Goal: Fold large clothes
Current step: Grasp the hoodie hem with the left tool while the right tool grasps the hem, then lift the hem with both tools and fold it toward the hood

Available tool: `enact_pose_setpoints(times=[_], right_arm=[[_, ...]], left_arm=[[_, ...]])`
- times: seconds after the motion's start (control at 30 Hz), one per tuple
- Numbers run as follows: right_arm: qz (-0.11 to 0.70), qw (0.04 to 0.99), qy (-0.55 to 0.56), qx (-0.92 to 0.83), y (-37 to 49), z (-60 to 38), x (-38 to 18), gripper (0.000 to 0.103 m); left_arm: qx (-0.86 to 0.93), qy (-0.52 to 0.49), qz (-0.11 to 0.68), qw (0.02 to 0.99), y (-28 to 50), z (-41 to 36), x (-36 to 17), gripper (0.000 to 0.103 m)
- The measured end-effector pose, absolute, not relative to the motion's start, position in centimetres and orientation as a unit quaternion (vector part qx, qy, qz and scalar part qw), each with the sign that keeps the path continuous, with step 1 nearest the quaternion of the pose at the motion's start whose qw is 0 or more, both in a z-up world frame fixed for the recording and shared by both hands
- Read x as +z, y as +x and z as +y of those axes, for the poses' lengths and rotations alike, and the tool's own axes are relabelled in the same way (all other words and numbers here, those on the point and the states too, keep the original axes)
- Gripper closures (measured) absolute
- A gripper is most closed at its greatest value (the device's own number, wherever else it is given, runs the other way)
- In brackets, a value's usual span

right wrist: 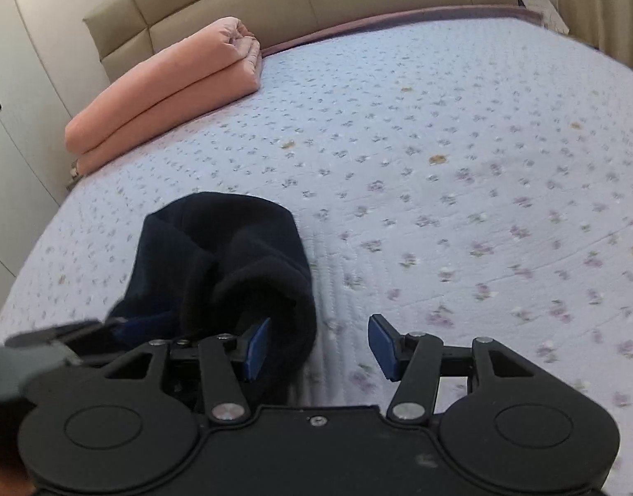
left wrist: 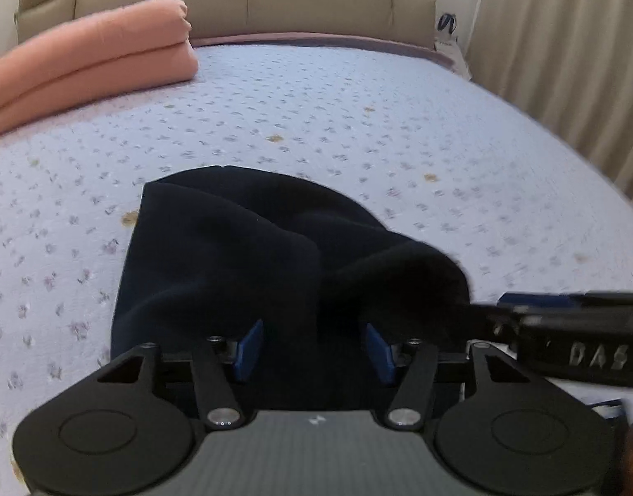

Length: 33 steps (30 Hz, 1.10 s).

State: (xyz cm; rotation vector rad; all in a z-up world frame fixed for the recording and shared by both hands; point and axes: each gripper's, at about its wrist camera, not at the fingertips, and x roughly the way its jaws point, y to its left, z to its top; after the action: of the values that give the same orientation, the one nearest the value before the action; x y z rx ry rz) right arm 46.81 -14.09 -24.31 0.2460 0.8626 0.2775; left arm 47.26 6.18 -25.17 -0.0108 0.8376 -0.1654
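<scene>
A dark navy fleece garment [left wrist: 234, 256] lies folded into a thick bundle on the flowered bed cover [left wrist: 358, 124]. My left gripper [left wrist: 314, 349] hovers over its near end. The blue pads stand apart, with a ridge of the cloth between them, and neither pad presses on it. In the right wrist view the same garment [right wrist: 234, 256] sits to the left, and my right gripper [right wrist: 320, 347] is open over the bundle's right edge. The cloth is by its left pad and bare bed cover [right wrist: 440, 165] by the right one. Each gripper shows at the edge of the other's view.
A folded pink blanket [left wrist: 89, 58] [right wrist: 163, 95] rests at the far left by the beige padded headboard [left wrist: 246, 0]. Curtains [left wrist: 564, 62] hang beyond the bed's right side. Wardrobe doors [right wrist: 10, 103] stand on the left. The bed cover stretches wide to the right of the garment.
</scene>
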Motion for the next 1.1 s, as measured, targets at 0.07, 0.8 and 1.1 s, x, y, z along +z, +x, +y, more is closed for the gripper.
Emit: enact_pose_setpoints(times=[0.07, 0.8, 1.1], right_arm=[[0.422, 0.889, 0.115, 0.137, 47.3, -13.0, -24.8, 0.038], [0.461, 0.869, 0.096, 0.152, 44.7, -17.4, -24.3, 0.047], [0.370, 0.912, 0.041, 0.176, 45.8, -11.5, -19.0, 0.075]], left_arm=[[-0.043, 0.016, 0.408, 0.912, 47.5, 6.1, -25.6, 0.093], [0.003, -0.277, 0.403, 0.872, 38.6, 28.8, -25.9, 0.078], [-0.018, -0.162, 0.343, 0.925, 38.4, 27.7, -19.0, 0.070]])
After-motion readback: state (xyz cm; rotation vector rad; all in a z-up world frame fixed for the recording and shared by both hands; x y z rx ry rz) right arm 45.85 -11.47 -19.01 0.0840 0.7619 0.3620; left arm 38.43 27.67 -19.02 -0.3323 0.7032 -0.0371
